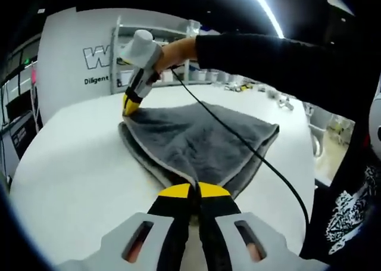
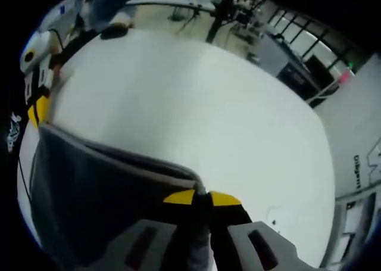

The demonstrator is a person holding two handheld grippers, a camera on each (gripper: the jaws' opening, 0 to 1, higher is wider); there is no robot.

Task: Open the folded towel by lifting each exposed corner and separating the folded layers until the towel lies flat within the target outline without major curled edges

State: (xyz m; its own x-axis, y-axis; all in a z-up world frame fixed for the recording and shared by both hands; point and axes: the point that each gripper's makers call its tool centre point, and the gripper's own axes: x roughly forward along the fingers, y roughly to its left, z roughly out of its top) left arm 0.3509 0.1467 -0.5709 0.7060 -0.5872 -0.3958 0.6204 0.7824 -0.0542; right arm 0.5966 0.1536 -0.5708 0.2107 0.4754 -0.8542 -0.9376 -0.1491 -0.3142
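A dark grey towel [image 1: 196,137] with a pale hem lies folded on the white table [image 1: 71,170]. In the left gripper view my left gripper [image 1: 194,189] is shut on its near corner, the yellow tips pinching the hem. At the far corner my right gripper [image 1: 130,106], held by a hand in a black sleeve, is shut on the towel's top layer. In the right gripper view the right gripper [image 2: 202,195] pinches a raised corner of the towel [image 2: 95,193], and the left gripper [image 2: 37,107] shows at the towel's other corner on the left.
A black cable [image 1: 250,149] trails from the right gripper across the towel. Shelving [image 1: 178,50] and a white wall with lettering stand beyond the table. Small items [image 1: 280,101] lie at the table's far right edge. Bare tabletop [image 2: 196,104] spreads past the towel.
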